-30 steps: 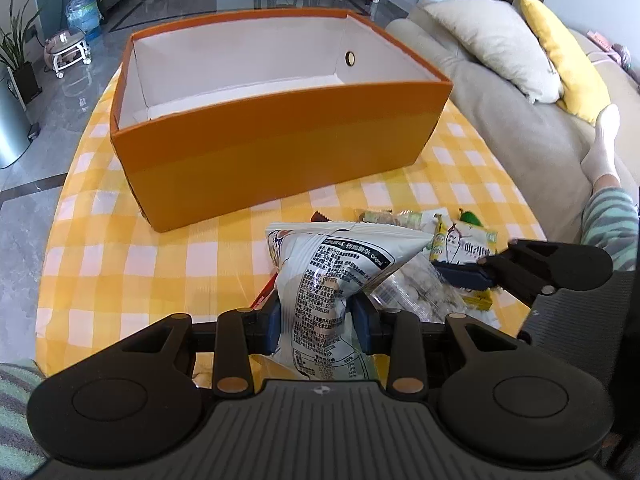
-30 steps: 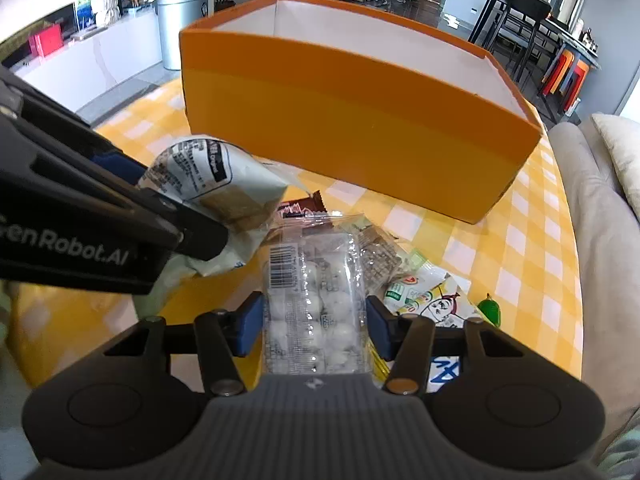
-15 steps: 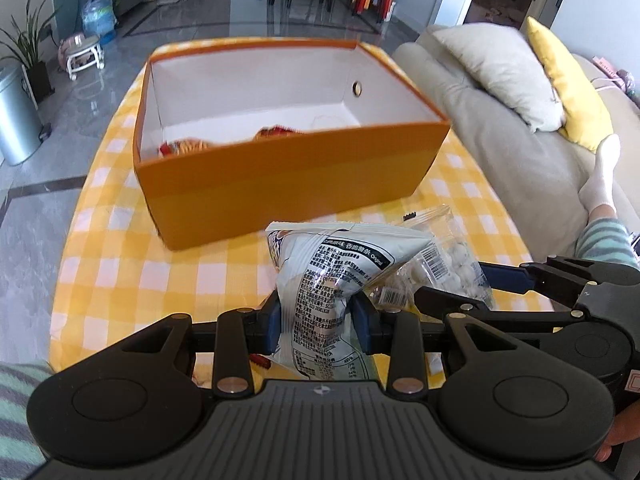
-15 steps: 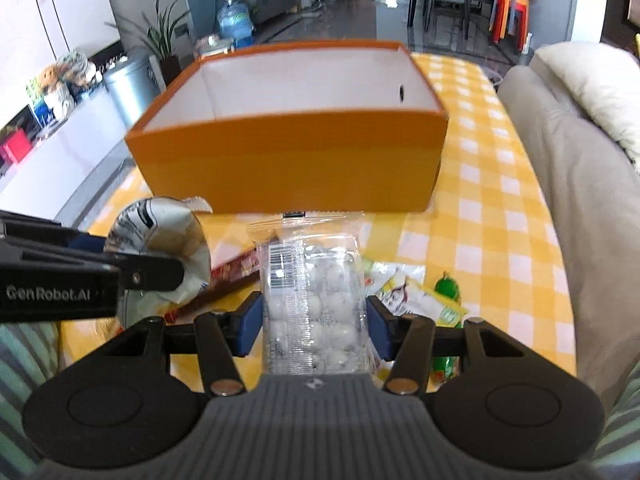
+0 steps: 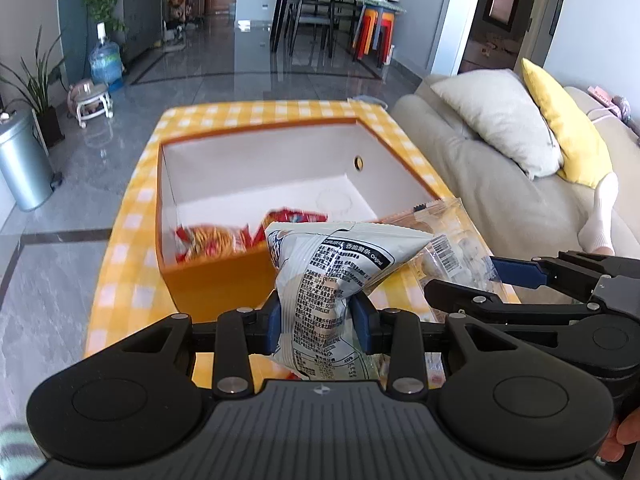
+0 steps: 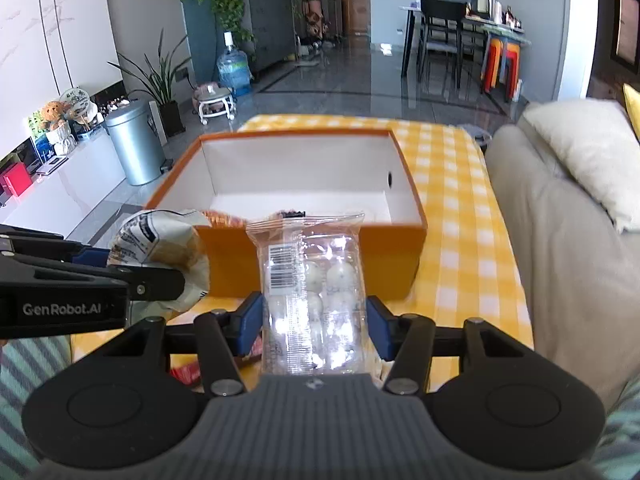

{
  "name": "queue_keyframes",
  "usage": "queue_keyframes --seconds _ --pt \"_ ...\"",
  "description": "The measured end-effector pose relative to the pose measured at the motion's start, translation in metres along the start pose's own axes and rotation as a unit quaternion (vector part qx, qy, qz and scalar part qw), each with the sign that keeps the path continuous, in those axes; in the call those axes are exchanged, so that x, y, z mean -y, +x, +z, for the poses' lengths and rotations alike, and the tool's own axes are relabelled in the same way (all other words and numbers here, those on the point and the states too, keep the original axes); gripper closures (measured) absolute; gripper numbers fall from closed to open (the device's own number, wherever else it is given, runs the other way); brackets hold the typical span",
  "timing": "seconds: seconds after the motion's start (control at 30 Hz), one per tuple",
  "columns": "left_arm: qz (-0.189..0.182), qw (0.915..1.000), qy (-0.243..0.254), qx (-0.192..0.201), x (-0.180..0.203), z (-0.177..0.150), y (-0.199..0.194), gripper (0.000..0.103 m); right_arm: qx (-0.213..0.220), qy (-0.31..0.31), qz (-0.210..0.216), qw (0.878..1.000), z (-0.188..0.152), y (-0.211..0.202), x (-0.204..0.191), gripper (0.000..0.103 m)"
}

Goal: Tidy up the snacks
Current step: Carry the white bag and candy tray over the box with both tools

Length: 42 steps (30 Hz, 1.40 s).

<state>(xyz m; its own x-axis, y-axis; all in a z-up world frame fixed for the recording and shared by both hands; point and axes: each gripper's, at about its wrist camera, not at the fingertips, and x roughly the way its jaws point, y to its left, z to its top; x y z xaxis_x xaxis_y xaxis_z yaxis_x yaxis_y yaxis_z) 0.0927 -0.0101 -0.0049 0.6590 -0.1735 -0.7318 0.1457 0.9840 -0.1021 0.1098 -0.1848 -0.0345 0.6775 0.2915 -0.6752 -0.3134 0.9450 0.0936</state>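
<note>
While I watch both wrist views, my left tool (image 5: 318, 322) is clamped on a white chip bag (image 5: 332, 276), its blue pads pinching the bag's lower half so the puffed top stands up at twelve o'clock from the fingers. My right tool (image 6: 314, 326) is closed about as far as its load allows on a clear packet of white round sweets (image 6: 312, 280), barcode facing the camera, the packet upright between the pads.

Both packs hang above the near end of the bench (image 6: 452, 216), which wears a yellow-and-white check cloth. At twelve o'clock from each tool sits the orange box (image 5: 216, 280) with its white inside; red and orange snack packets (image 5: 224, 238) lie on its floor against the near wall, blurred in the left view. From the left camera the right tool (image 5: 492, 280) shows at three o'clock, its packet just beside the chip bag and partly behind it. From the right camera the left tool (image 6: 136, 268) comes in at nine o'clock with the chip bag's end toward me.

A beige sofa (image 5: 492, 184) with a pale cushion (image 5: 500, 120) and a yellow one (image 5: 560, 120) runs along the bench's right side. A grey bin (image 6: 134, 142) stands on the floor at ten o'clock.
</note>
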Motion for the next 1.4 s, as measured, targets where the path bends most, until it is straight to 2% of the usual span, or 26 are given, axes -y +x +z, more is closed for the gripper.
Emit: queue_keyframes --seconds 0.47,0.97,1.2,1.4 --pt "0.029 0.9983 0.019 0.047 -0.010 0.058 0.009 0.063 0.038 -0.053 -0.005 0.998 0.067 0.020 -0.004 0.051" --pt "0.058 0.9980 0.025 0.011 -0.033 0.089 0.060 0.063 0.036 -0.105 -0.027 0.994 0.113 0.076 -0.003 0.051" --pt "0.055 0.9974 0.023 -0.040 -0.042 0.095 0.097 0.063 -0.013 -0.127 -0.022 0.992 0.125 0.119 -0.006 0.050" --pt "0.034 0.9942 0.023 -0.099 -0.047 0.095 0.127 0.063 -0.101 -0.139 -0.011 0.985 0.130 0.162 -0.003 0.050"
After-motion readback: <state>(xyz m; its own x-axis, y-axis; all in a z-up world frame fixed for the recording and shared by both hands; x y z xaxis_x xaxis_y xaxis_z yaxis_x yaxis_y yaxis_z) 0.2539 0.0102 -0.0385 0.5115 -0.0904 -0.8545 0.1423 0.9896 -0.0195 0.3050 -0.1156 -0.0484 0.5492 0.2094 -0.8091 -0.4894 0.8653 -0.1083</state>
